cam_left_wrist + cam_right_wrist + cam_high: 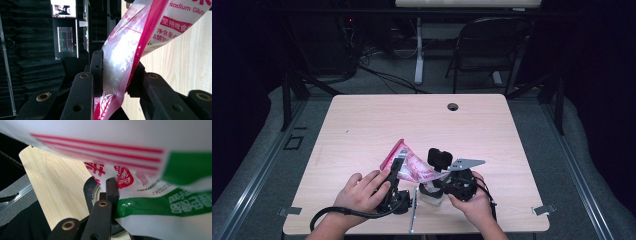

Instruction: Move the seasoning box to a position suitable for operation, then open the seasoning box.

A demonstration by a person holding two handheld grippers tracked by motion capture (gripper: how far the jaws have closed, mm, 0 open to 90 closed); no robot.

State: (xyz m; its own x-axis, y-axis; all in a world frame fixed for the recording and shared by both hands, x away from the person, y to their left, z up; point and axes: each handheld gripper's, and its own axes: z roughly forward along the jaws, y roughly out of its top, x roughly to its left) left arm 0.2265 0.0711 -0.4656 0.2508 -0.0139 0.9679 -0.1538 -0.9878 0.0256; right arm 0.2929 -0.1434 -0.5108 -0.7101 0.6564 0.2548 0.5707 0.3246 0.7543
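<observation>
A clear plastic bag (414, 166) printed in pink and red, part full of white crystals, is held up just over the near middle of the wooden table (362, 120). My left gripper (395, 170) grips the bag's left end. In the left gripper view the bag (125, 50) is squeezed between the two black jaws of my left gripper (116, 75). My right gripper (441, 167) holds the bag's right end. In the right gripper view the bag (150, 182), with red and green print, fills the top and right, and my right gripper (106, 191) is shut on its edge.
A round cable hole (453, 106) sits near the table's far edge. Beyond the table stand a dark folding chair (487, 45) and a white desk leg (418, 50). Lit screens (65, 37) hang in the dark in the left gripper view. Bare tabletop (57, 187) lies left of the right jaws.
</observation>
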